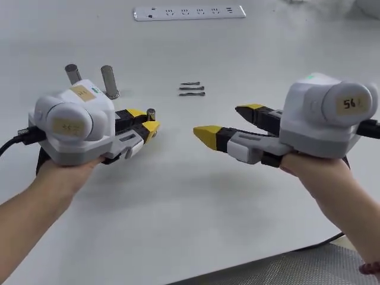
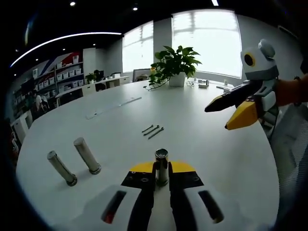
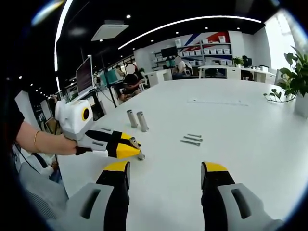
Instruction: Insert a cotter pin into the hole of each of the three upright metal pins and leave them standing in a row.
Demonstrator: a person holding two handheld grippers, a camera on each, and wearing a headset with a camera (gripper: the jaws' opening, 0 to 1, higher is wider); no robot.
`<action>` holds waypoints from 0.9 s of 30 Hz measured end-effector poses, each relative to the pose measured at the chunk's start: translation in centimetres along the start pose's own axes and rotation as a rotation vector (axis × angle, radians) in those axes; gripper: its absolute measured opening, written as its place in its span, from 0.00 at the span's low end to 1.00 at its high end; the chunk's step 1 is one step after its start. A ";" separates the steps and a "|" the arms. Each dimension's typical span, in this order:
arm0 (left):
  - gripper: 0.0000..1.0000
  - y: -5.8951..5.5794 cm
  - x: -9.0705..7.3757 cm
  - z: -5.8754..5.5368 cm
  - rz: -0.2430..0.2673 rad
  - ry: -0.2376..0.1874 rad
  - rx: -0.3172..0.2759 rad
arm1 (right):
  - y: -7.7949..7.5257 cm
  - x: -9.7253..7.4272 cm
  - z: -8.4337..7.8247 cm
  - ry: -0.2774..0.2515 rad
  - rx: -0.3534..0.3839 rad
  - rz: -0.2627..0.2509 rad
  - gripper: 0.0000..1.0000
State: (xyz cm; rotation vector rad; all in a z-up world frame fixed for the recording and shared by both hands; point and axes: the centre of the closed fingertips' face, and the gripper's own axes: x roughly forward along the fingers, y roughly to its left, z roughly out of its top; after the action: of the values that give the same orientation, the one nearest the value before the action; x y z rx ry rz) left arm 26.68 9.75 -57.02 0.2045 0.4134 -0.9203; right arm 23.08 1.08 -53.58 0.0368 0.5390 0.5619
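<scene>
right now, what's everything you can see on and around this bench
table: one, white, under everything
metal pins: three, silver, two standing free at far left, one between the left tool's jaws
cotter pins: three, dark grey, lying side by side mid-table
power strip: one, white, far edge
potted plant: one, green, far end of table
left tool: one, white with yellow tips, shut on a metal pin
right tool: one, white with yellow tips, open, empty
</scene>
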 end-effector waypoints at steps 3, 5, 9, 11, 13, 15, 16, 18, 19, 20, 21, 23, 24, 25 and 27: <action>0.11 -0.1 0.0 0.2 -0.001 -0.005 -0.009 | -0.1 -0.1 0.1 -0.002 0.004 0.000 0.57; 0.14 -0.1 0.0 0.2 0.003 -0.006 -0.013 | -0.1 -0.1 0.2 -0.002 0.002 0.001 0.57; 0.24 0.1 -0.3 0.4 0.017 -0.010 -0.038 | -0.2 -0.2 0.4 0.006 -0.007 0.007 0.56; 0.29 0.2 -0.6 0.3 0.025 -0.006 -0.054 | -0.2 -0.2 0.5 0.013 -0.014 0.014 0.55; 0.34 0.4 -0.9 0.5 0.036 -0.010 -0.057 | -0.5 0.0 0.7 0.025 -0.032 0.016 0.55; 0.38 0.5 -1.3 0.5 0.047 -0.010 -0.073 | -0.9 0.2 0.9 0.037 -0.050 0.020 0.53; 0.41 0.6 -1.5 0.6 0.053 -0.013 -0.076 | -1.0 0.2 1.0 0.042 -0.056 0.022 0.52; 0.45 0.9 -1.9 0.7 0.069 -0.014 -0.086 | -1.6 0.7 1.1 0.058 -0.074 0.028 0.50; 0.48 1.0 -2.2 0.8 0.079 -0.014 -0.097 | -1.7 0.7 1.3 0.062 -0.083 0.034 0.49; 0.50 1.1 -2.4 0.8 0.085 -0.015 -0.105 | -1.8 0.8 1.4 0.069 -0.089 0.037 0.48; 0.52 1.1 -2.6 0.8 0.090 -0.013 -0.111 | -1.9 0.9 1.5 0.075 -0.098 0.039 0.47; 0.54 1.2 -3.0 0.7 0.100 -0.010 -0.117 | -2.2 1.0 1.7 0.089 -0.124 0.041 0.45; 0.55 1.1 -3.2 0.7 0.100 -0.007 -0.125 | -2.4 1.1 1.8 0.098 -0.140 0.044 0.44; 0.55 1.0 -3.3 0.6 0.102 -0.004 -0.130 | -2.7 1.4 2.0 0.103 -0.151 0.046 0.43; 0.58 1.0 -3.7 0.5 0.110 0.003 -0.134 | -3.0 1.7 2.2 0.114 -0.171 0.052 0.42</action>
State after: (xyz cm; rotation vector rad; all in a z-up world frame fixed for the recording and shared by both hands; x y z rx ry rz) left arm 25.63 12.83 -54.95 0.1051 0.4604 -0.7809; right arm 26.91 -0.34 -53.01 -0.1442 0.6002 0.6615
